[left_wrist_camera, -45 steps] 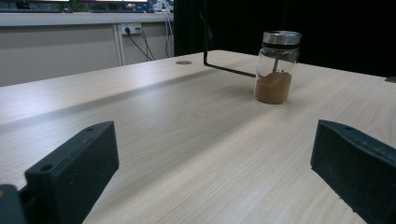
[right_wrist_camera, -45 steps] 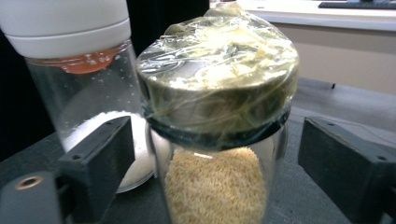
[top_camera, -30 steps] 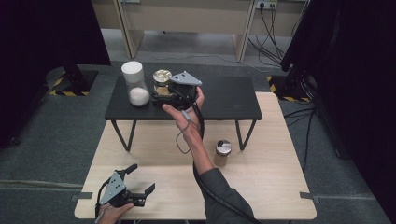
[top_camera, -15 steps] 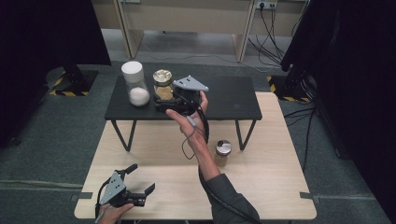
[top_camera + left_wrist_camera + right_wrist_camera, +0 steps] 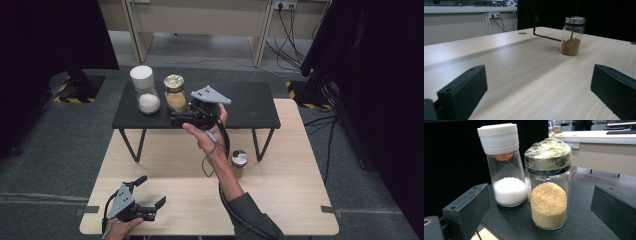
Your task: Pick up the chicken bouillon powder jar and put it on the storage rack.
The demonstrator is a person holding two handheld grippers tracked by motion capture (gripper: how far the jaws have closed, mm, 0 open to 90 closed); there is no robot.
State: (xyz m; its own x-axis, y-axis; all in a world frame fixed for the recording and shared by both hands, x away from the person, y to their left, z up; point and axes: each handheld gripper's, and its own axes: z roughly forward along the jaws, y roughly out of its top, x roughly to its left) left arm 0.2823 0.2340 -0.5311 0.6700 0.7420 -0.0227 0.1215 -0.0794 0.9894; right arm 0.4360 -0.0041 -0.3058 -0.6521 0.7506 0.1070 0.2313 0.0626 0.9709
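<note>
Golden granules half-fill the foil-capped glass jar point(image 5: 548, 192) standing on the black side table point(image 5: 250, 107), just beside a white-lidded jar point(image 5: 504, 165); the right gripper point(image 5: 181, 119) faces it, jaws apart, not touching, while the left gripper point(image 5: 150, 192) rests open on the wooden table point(image 5: 280, 200)

A clear glass jar point(image 5: 548, 192) of yellow-tan grains, its lid wrapped in film, stands upright on the black shelf point(image 5: 584, 220) just beside a white-capped shaker point(image 5: 503, 165)
</note>
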